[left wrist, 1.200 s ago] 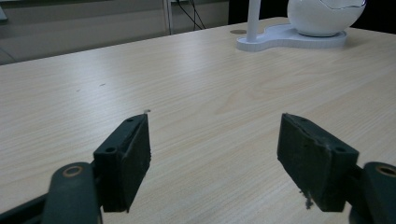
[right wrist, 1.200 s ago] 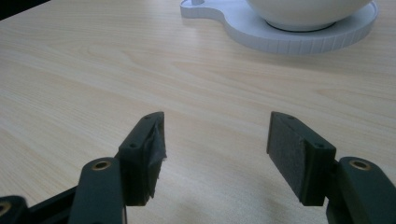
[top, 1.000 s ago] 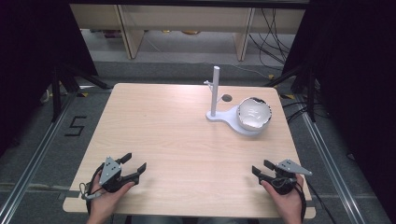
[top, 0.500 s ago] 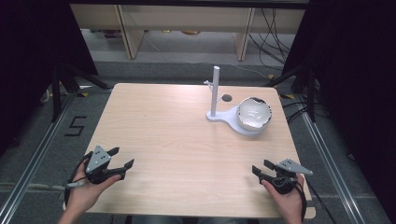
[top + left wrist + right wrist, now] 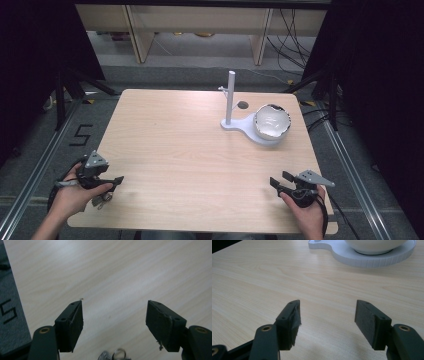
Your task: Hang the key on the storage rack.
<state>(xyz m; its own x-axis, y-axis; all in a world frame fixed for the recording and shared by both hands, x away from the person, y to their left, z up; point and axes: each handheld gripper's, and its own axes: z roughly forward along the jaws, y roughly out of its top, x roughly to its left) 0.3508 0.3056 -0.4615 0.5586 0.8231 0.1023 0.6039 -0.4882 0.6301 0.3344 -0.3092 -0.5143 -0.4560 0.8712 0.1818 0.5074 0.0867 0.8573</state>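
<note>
**Inspector:** Report the nearest object to either gripper.

**Assistant:** A small bunch of metal keys on a ring (image 5: 102,199) lies at the lower left of the high view, on the pale wooden table (image 5: 200,150), just beside and below the left gripper (image 5: 116,180). In the left gripper view the same keys (image 5: 113,355) sit at the bottom edge, between the roots of the two jaws and nearer the hand than the tips.

**Inspector:** Jaw condition?

**Assistant:** Left gripper: jaws spread wide, nothing between them. Right gripper (image 5: 280,181): likewise spread wide and empty, at the lower right of the high view.

**Inspector:** The relation that governs the next move?

**Assistant:** The keys lie behind the left fingertips, not ahead of them. In my judgement the left gripper would have to draw back or tip downward before it could close on them. The right gripper is well apart from the keys, so the left is clearly the nearer.

**Inspector:** Anything else on the table?

**Assistant:** A white stand with an upright post (image 5: 230,97) and a white ceramic bowl (image 5: 272,121) on its base, at the upper right, far from both grippers.
</note>
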